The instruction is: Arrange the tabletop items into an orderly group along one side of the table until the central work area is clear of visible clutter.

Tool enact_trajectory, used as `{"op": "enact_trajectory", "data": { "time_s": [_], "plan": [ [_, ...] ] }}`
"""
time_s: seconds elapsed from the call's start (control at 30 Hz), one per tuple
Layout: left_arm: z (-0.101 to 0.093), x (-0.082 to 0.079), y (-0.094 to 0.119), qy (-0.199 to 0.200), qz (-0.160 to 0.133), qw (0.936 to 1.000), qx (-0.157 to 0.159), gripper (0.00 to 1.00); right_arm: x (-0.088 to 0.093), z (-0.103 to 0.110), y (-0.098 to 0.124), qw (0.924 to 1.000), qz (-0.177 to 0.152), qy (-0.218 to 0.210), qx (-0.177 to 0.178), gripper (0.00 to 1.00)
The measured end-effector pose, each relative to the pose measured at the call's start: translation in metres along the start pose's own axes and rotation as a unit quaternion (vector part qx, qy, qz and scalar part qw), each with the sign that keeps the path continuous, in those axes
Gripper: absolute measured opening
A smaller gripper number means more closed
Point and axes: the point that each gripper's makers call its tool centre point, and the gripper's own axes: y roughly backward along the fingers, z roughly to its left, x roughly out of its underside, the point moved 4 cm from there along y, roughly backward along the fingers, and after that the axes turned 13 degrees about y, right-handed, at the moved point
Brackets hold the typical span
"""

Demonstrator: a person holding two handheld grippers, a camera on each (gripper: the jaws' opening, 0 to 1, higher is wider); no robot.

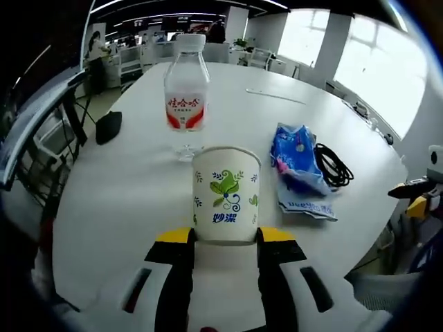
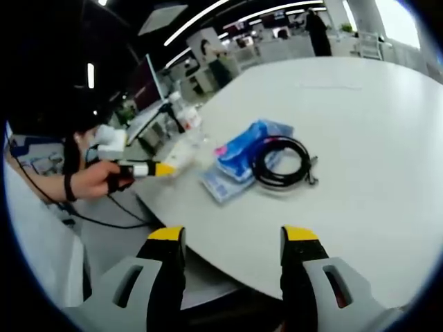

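Observation:
A white paper cup (image 1: 225,197) with a green leaf print stands on the white table (image 1: 104,200), and my left gripper (image 1: 225,239) has its yellow-tipped jaws pressed against both sides of the cup's base. Just behind the cup is a clear water bottle (image 1: 186,86) with a red label. To the right lie a blue tissue pack (image 1: 297,162) and a coiled black cable (image 1: 333,166), touching each other. In the right gripper view my right gripper (image 2: 233,238) is open and empty over the table's near edge, short of the tissue pack (image 2: 242,155) and cable (image 2: 280,160).
A black mouse-like object (image 1: 109,126) lies at the table's left edge. A thin white strip (image 1: 275,95) lies far back. A hand (image 2: 90,181) holds the left gripper (image 2: 149,168) beside the bottle (image 2: 187,117). Chairs and desks ring the table.

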Motion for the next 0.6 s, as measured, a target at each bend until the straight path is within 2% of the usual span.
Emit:
{"op": "enact_trajectory", "data": {
  "time_s": [0.2, 0.33, 0.6],
  "plan": [
    [0.005, 0.01, 0.004, -0.002, 0.007, 1.0, -0.002, 0.34, -0.001, 0.004, -0.002, 1.0, -0.001, 0.002, -0.003, 0.54],
    [0.009, 0.021, 0.002, 0.009, 0.027, 0.9996, -0.007, 0.35, 0.002, 0.006, -0.003, 1.0, -0.001, 0.002, -0.003, 0.54],
    [0.009, 0.028, 0.005, 0.022, 0.042, 0.9989, -0.003, 0.36, 0.007, 0.009, -0.003, 1.0, 0.001, -0.001, -0.001, 0.54]
  ]
}}
